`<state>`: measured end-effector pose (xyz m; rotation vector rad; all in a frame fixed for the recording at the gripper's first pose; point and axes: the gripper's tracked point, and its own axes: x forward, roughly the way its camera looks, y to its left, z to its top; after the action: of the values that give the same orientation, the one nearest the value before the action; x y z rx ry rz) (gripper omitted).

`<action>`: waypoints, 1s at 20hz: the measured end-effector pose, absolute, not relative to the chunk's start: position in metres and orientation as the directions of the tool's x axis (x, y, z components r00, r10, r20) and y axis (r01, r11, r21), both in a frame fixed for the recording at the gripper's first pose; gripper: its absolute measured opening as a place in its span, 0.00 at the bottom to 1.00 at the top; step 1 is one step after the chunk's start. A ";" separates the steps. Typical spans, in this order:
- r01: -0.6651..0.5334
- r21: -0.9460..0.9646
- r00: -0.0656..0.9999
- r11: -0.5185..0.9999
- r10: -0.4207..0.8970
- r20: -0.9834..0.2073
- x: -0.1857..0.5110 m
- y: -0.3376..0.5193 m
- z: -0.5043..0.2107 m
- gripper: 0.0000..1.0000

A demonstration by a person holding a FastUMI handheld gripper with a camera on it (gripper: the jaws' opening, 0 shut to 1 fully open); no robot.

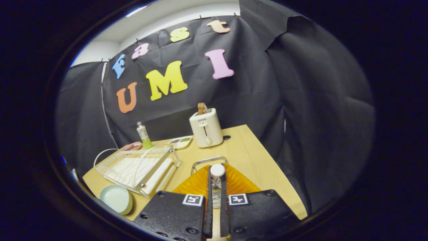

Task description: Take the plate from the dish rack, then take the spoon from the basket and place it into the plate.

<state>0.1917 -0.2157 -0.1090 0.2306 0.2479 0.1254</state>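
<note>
While our gripper [216,187] pinches the spoon [217,171] upright at lower centre, over the orange basket [197,182], we judge it light, stiff and slippery; the plate [117,198] waits lower left.

A toaster [205,128], bottle [143,134] and paint palette [180,142] stand on the table [254,160].

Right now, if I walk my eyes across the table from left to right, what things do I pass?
Pale green plate → white dish rack → little green-capped bottle → orange basket → spoon pinched in the tongs, which are shut on it.
</note>
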 end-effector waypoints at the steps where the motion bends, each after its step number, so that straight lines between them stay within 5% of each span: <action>1: -0.091 0.233 0.961 0.968 0.146 -0.233 0.190 -0.215 -0.108 0.13; 11: -0.008 0.132 0.992 0.991 0.025 -0.126 0.138 -0.234 -0.033 0.10; 20: -0.172 0.080 0.977 0.982 0.180 -0.113 0.072 -0.121 0.013 0.10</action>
<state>0.0723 -0.1208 0.0133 0.0703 0.1198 0.1773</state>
